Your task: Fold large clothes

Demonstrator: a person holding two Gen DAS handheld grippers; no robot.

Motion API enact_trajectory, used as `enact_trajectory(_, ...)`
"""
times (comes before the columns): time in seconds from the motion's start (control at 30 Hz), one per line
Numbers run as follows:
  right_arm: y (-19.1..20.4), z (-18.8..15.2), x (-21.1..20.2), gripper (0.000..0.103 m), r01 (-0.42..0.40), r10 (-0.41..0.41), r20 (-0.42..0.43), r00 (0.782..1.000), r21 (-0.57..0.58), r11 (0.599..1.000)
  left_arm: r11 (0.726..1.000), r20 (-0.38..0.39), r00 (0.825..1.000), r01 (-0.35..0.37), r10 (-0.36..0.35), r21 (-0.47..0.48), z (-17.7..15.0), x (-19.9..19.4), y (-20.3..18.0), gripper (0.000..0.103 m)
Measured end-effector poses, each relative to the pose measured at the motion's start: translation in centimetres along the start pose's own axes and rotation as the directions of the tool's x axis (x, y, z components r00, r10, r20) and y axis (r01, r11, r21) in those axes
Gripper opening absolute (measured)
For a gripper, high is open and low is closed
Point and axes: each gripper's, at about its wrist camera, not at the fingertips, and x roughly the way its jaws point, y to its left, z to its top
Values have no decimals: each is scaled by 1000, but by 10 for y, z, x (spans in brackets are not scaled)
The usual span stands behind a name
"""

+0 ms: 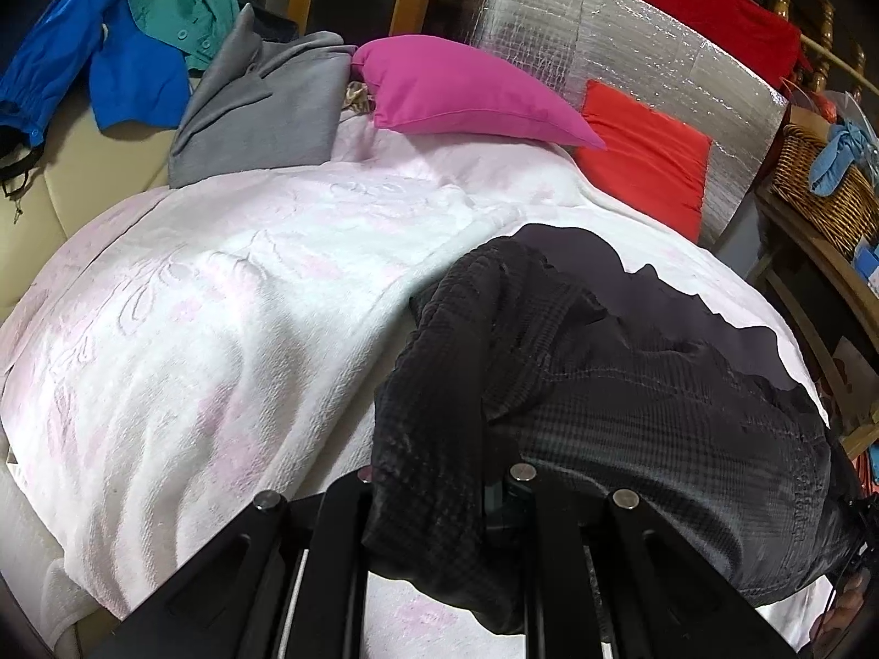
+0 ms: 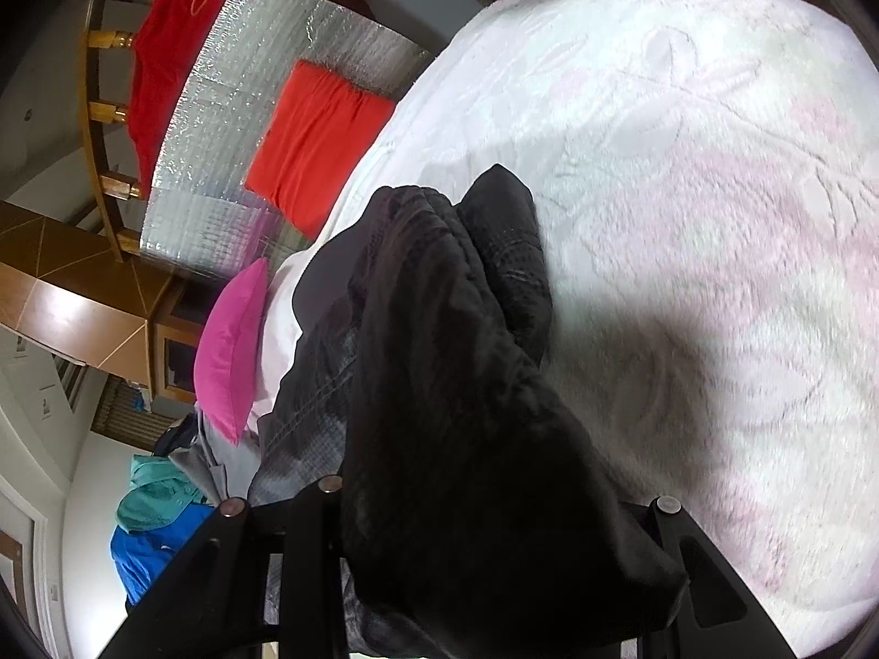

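Note:
A large black garment [image 1: 632, 373] with a faint check weave lies bunched on a white-and-pink blanket [image 1: 220, 302]. In the left wrist view, my left gripper [image 1: 442, 480] at the bottom is shut on a fold of it, and the cloth hangs down over the fingers. In the right wrist view, the same black garment [image 2: 439, 329] rises in a thick bunch from my right gripper [image 2: 494, 500]. The cloth fills the gap between its jaws, which are shut on it and hidden under it. The blanket [image 2: 686, 192] spreads out to the right.
At the head of the bed are a magenta cushion [image 1: 467, 93], an orange-red cushion [image 1: 643, 159] and a silver foil sheet [image 1: 577, 38]. Grey [image 1: 258, 115], teal [image 1: 181, 5] and blue [image 1: 110, 60] clothes lie at the far left. A wicker basket [image 1: 818, 186] stands at the right.

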Motion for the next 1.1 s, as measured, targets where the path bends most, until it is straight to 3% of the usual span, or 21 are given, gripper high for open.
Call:
enact_trajectory(0.1, -4, 0, 1, 39, -4, 4, -8, 1000, 11, 1000, 1000, -38, 999, -12, 13, 14, -1, 8, -1, 20)
enact_trajectory(0.23, -15, 3, 3, 54, -8, 11, -35, 999, 69, 998, 1000, -103, 994, -20, 22, 17, 1, 21, -1, 34)
enact_trajectory(0.27, -20, 5, 4, 60, -8, 13, -50, 999, 101, 995, 1000, -118, 993, -18, 18, 2, 3, 22, 2, 41)
enact_trajectory(0.3, -23, 7, 4, 60, -7, 15, -59, 998, 123, 992, 1000, -134, 991, -16, 13, -19, 6, 23, 7, 51)
enact_trajectory(0.37, -31, 12, 2, 61, -25, 38, -76, 996, 165, 986, 998, -170, 985, -7, -4, -63, 12, 26, 19, 62)
enact_trajectory(0.47, -42, 21, -10, 61, -59, 77, -75, 994, 218, 974, 989, -220, 971, 62, -91, -136, 18, 26, 41, 62)
enact_trajectory(0.57, -55, 33, -28, 68, -81, 92, -30, 995, 259, 962, 980, -236, 959, 124, -159, -155, 26, 19, 58, 63)
enact_trajectory(0.7, -72, 56, -57, 76, -118, 103, 66, 993, 290, 950, 979, -218, 960, 148, -176, -137, 38, 12, 66, 67)
enact_trajectory(0.77, -69, 68, -53, 77, -115, 111, 28, 993, 266, 957, 985, -186, 973, 113, -137, -131, 46, 13, 65, 67)
enact_trajectory(0.87, -60, 81, -29, 77, -75, 96, -91, 991, 216, 973, 975, -171, 968, 159, -185, -155, 56, 22, 65, 67)
enact_trajectory(1.0, -52, 83, 7, 78, -26, 68, -217, 974, 191, 981, 958, -260, 927, 233, -271, -169, 58, 53, 51, 67)
enact_trajectory(1.1, -47, 83, 21, 81, -24, 66, -247, 967, 170, 985, 954, -313, 902, 263, -297, -146, 55, 68, 40, 67)
